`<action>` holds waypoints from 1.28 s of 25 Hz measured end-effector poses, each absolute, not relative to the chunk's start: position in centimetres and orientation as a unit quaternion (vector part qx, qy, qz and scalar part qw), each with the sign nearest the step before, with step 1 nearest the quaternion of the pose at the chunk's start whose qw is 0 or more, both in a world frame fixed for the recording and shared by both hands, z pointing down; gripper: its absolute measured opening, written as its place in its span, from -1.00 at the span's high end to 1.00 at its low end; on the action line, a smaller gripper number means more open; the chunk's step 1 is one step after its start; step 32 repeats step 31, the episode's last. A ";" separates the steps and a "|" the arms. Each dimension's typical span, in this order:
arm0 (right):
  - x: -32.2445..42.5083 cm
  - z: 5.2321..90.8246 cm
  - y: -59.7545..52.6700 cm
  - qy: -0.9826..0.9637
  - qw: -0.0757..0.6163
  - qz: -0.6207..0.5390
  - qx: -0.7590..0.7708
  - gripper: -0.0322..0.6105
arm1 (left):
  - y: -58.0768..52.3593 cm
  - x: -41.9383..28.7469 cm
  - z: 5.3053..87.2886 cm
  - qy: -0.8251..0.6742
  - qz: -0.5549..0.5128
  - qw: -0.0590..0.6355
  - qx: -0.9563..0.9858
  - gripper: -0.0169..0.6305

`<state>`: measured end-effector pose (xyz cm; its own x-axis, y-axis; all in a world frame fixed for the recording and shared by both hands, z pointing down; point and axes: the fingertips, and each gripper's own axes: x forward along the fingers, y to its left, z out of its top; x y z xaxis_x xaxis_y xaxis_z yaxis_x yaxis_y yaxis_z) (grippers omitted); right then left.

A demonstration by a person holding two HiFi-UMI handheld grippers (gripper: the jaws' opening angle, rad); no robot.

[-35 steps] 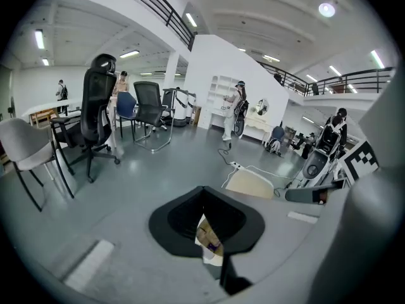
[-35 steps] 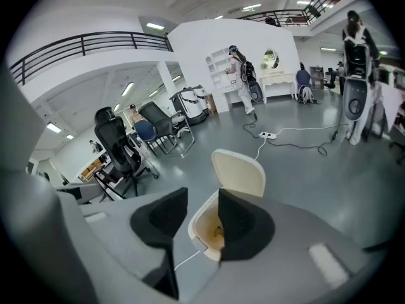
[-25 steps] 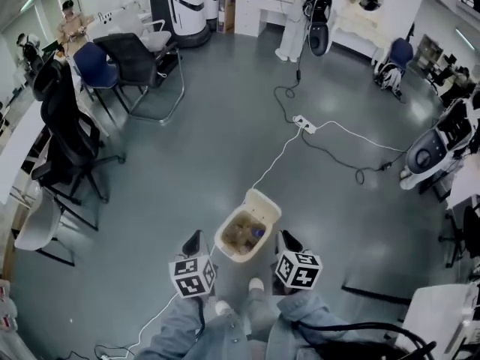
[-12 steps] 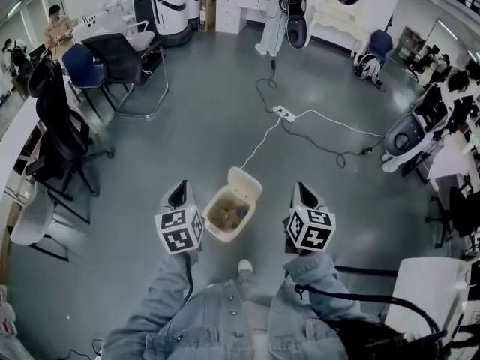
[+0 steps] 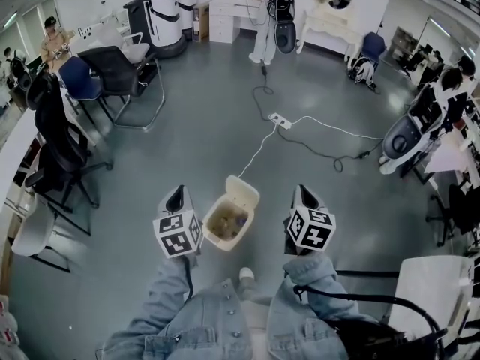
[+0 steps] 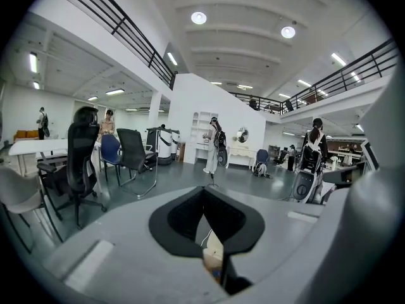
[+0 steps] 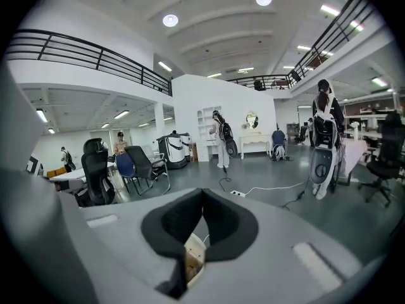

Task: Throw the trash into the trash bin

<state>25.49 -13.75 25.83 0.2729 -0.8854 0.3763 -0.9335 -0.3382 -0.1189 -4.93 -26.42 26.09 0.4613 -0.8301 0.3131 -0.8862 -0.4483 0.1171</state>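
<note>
Cream plastic forms the one trash bin [image 5: 212, 240], which stands on the floor between the two grippers, its lid [image 5: 242, 193] tipped open on the far side. Brownish trash [image 5: 227, 222] lies inside it. The left gripper [image 5: 175, 198] hangs just to the left of the bin and the right gripper [image 5: 302, 195] just to its right. Both are above the floor and clear of the rim, and each carries one marker cube [image 5: 178, 233].

In the left gripper view the black pads [image 6: 180, 217] meet at the tips with nothing between them. The right gripper's jaws are likewise pressed together and empty. A slice of the bin shows below the jaws in both gripper views.

Two denim sleeves [image 5: 161, 306] and one white shoe [image 5: 246, 274] fill the bottom of the head view.

The floor [image 5: 202, 148] is grey, smooth and glossy. One white power strip [image 5: 279, 120] lies on it beyond the bin. A white cable [image 5: 259, 150] runs from it toward the bin, and a black cable [image 5: 330, 156] snakes off to the right.

Four chairs stand on the left side: two black [image 5: 52, 137], one blue [image 5: 79, 77] and one white [image 5: 30, 231]. At least three people [image 5: 52, 36] stand well away.

The room is large and white-walled, with a black-railed upper gallery [image 7: 82, 52] and round ceiling lights [image 7: 169, 20].
</note>
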 end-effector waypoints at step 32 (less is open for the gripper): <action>24.6 25.9 -17.3 -0.580 0.062 0.197 0.788 0.89 | -29.1 -4.9 27.1 -0.509 0.099 0.145 0.843 0.92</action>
